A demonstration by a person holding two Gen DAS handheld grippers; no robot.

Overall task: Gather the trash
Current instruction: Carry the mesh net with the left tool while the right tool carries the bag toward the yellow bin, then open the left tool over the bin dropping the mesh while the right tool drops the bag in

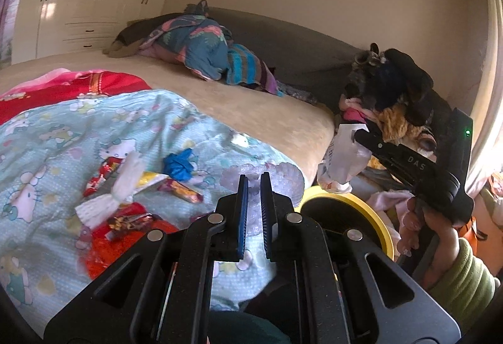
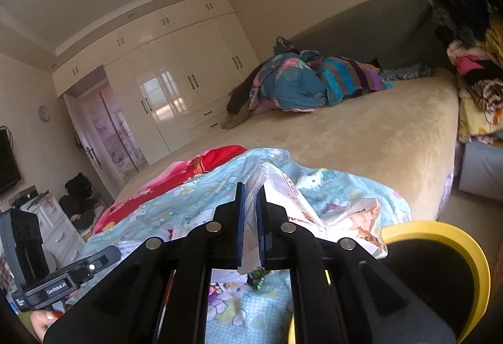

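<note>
Several bits of trash lie on a light-blue cartoon quilt (image 1: 56, 130): white tissue (image 1: 122, 186), red snack wrappers (image 1: 125, 221), a blue crumpled piece (image 1: 179, 164) and a striped wrapper (image 1: 180, 188). My left gripper (image 1: 254, 186) hovers over the quilt's right edge, jaws a little apart and empty. My right gripper (image 2: 250, 202) is shut on a white printed plastic bag (image 2: 301, 205), which also shows in the left wrist view (image 1: 344, 155), held above a yellow-rimmed bin (image 1: 361, 205), which the right wrist view also shows (image 2: 440, 234).
A beige bed (image 2: 361, 136) carries a bundle of colourful bedding (image 2: 301, 83) at the far end. A heap of clothes (image 1: 396, 92) stands at the right beside the bed. White wardrobes (image 2: 176, 83) line the far wall.
</note>
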